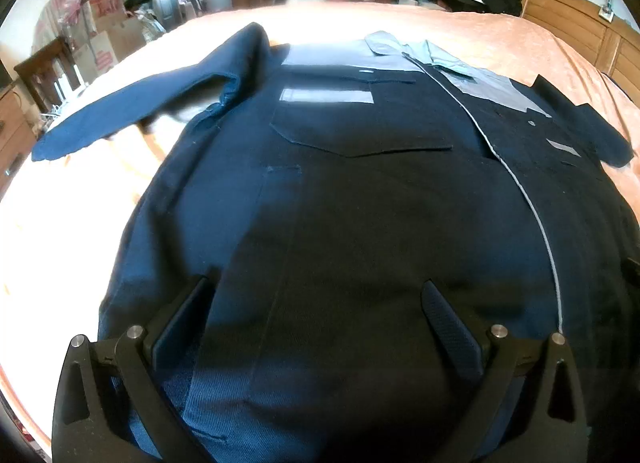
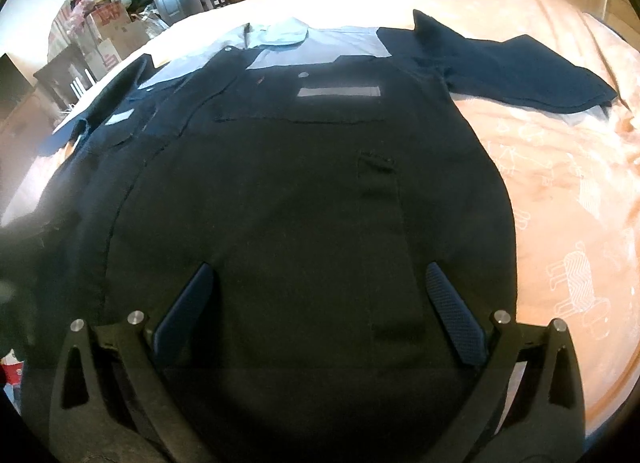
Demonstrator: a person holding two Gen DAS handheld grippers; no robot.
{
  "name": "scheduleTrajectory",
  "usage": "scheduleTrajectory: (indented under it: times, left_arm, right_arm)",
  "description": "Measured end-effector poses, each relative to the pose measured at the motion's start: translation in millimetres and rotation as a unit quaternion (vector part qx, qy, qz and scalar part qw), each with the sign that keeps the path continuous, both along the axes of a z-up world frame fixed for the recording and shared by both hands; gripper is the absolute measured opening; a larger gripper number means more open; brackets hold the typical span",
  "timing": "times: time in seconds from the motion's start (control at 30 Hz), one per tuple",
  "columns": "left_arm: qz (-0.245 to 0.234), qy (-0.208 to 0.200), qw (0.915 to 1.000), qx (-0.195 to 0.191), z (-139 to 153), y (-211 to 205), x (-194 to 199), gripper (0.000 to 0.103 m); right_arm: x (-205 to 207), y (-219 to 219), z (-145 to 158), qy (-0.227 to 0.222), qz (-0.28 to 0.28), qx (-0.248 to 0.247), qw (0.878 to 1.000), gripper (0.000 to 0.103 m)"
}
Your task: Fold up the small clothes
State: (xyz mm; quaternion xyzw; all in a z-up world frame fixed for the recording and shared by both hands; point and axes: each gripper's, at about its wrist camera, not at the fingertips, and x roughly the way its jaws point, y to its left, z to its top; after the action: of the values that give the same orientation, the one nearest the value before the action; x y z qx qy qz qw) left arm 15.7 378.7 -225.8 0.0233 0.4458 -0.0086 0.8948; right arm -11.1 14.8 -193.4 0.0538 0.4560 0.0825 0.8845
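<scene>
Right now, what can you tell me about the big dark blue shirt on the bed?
The dark blue shirt lies spread flat, front up, on an orange bedspread. It looks like sturdy woven cloth, with a pale blue collar and shoulder panels, chest pockets with pale grey strips, and a thin light edge down the front. Both short sleeves stick out sideways. The open left claw and right claw sit over its bottom part.

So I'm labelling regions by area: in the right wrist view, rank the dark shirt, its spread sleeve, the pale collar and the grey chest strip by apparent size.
1. Dark shirt
2. Spread sleeve
3. Pale collar and grey chest strip: too alike to rank.
</scene>
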Motion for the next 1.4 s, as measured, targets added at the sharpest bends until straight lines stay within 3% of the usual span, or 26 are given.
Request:
scheduleTrajectory:
  times: [0.17, 0.3, 0.4, 0.5, 0.6, 0.67, 0.73, 0.8, 0.97, 1.13, 1.2, 1.23, 1.33, 1.4]
  left_arm:
    - [0.002, 0.006, 0.9999, -0.012, 13, -2, -2, 0.103]
    - [-0.005, -0.017, 0.9995, -0.028, 36, -12, 0, 0.103]
    - [-0.017, -0.041, 0.9983, -0.037, 56, -27, 12, 0.103]
    - [-0.032, -0.056, 0.9961, -0.061, 70, -47, 31, 0.103]
    - [-0.035, -0.047, 0.9939, -0.093, 70, -65, 55, 0.103]
    - [-0.038, -0.038, 0.9923, -0.112, 65, -78, 69, 0.103]
    - [-0.045, -0.031, 0.9919, -0.114, 61, -91, 81, 0.103]
    - [-0.057, -0.026, 0.9920, -0.110, 55, -107, 92, 0.103]
    - [-0.080, -0.016, 0.9915, -0.102, 43, -136, 114, 0.102]
    - [-0.090, -0.011, 0.9912, -0.096, 37, -153, 127, 0.100]
    - [-0.087, -0.016, 0.9910, -0.100, 41, -153, 130, 0.098]
    - [-0.086, -0.019, 0.9907, -0.103, 44, -151, 131, 0.097]
    - [-0.072, -0.040, 0.9897, -0.117, 64, -137, 130, 0.092]
    - [-0.058, -0.069, 0.9885, -0.121, 83, -120, 126, 0.092]
  right_arm:
    - [-3, -8, 10, -0.004, 0.001, 0.000, 1.000, 0.103]
    - [6, -48, 40, -0.027, -0.019, 0.058, 0.998, 0.103]
    - [30, -109, 66, -0.055, -0.062, 0.065, 0.994, 0.103]
    - [67, -198, 79, -0.064, -0.131, 0.068, 0.987, 0.101]
    - [105, -305, 77, -0.059, -0.221, 0.103, 0.968, 0.094]
    - [127, -361, 69, -0.047, -0.258, 0.141, 0.955, 0.073]
    - [152, -413, 49, -0.025, -0.285, 0.216, 0.934, 0.060]
    - [169, -439, 33, -0.009, -0.297, 0.249, 0.922, 0.059]
    - [198, -456, 4, 0.018, -0.305, 0.204, 0.930, 0.059]
    - [214, -456, -6, 0.010, -0.287, 0.211, 0.934, 0.056]
    - [218, -456, -1, 0.015, -0.271, 0.209, 0.940, 0.030]
    - [219, -452, 4, 0.015, -0.265, 0.209, 0.941, 0.002]
    - [207, -421, 48, -0.048, -0.245, 0.214, 0.944, 0.003]
    - [201, -370, 89, -0.092, -0.198, 0.217, 0.951, 0.003]
